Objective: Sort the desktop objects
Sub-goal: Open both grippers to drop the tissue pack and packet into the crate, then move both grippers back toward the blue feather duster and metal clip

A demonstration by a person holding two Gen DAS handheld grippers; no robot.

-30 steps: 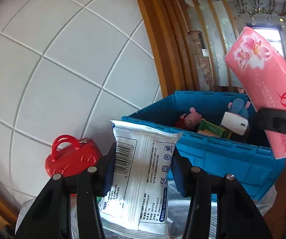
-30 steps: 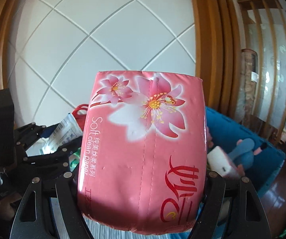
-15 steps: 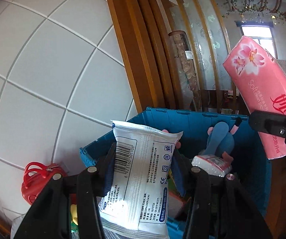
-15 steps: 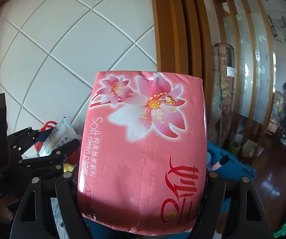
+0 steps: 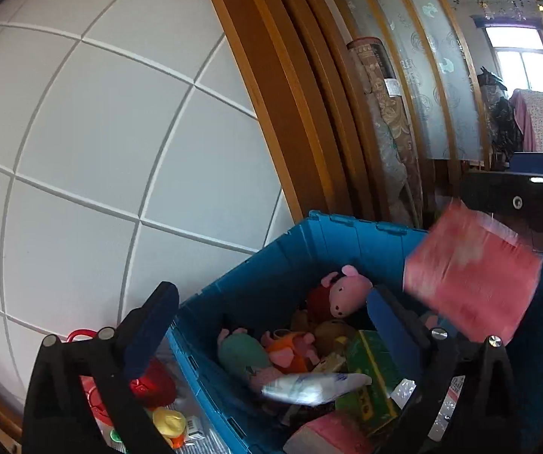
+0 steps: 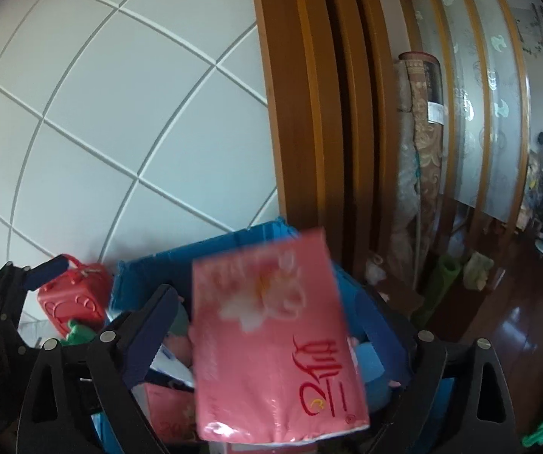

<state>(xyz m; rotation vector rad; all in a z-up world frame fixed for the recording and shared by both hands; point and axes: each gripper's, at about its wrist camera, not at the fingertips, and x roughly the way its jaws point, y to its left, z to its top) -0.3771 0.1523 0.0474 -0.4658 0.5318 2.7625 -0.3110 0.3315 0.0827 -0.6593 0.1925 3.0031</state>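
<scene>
A blue plastic bin (image 5: 271,265) holds plush toys, a green box and other items. My left gripper (image 5: 271,314) is open above the bin; the white wipes pack (image 5: 315,384) is blurred and free of it, over the bin's contents. My right gripper (image 6: 267,325) is open; the pink tissue pack (image 6: 275,340) is blurred between its spread fingers, touching neither. The tissue pack also shows in the left wrist view (image 5: 472,276), over the bin's right side.
A red toy suitcase (image 6: 71,295) and small colourful items (image 5: 169,422) lie left of the bin. A white tiled wall (image 5: 101,151) and wooden frame (image 5: 290,113) stand behind. A dark wood floor (image 6: 517,321) lies to the right.
Both grippers opened over the bin. The wipes pack left the left gripper and the pink tissue pack left the right one; both are dropping towards the bin.
</scene>
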